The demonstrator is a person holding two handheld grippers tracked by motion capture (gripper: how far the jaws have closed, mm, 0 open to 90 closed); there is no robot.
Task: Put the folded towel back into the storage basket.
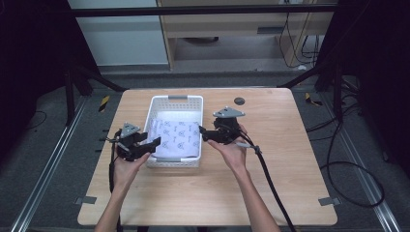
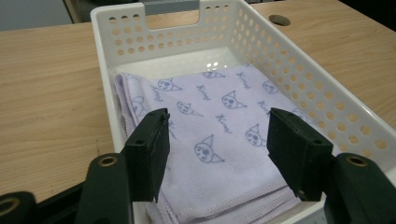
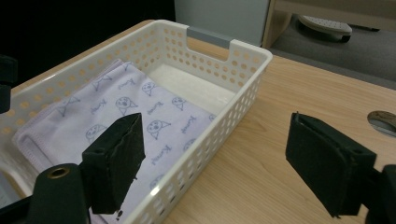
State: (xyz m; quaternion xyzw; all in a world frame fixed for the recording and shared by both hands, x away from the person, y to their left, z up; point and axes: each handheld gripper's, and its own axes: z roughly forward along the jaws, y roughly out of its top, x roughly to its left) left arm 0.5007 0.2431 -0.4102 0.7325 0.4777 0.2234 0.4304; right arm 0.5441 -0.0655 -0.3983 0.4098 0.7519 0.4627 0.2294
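A white perforated basket point(image 1: 175, 102) stands on the wooden table, with a folded lilac cloth point(image 1: 177, 138) printed with small faces lying flat inside it. My left gripper point(image 1: 155, 143) is open at the basket's near left corner, its jaws spread above the cloth's near edge point(image 2: 224, 186). My right gripper point(image 1: 202, 133) is open too, straddling the basket's right wall point(image 3: 219, 130), one jaw over the cloth point(image 3: 130, 112), the other over bare table. Neither holds anything.
The basket point(image 2: 299, 79) has a grey handle strip at its far end point(image 3: 208, 36). A small dark round disc point(image 1: 239, 101) lies on the table point(image 1: 290, 159) beyond my right gripper. Cables trail off the table's right side and across the floor.
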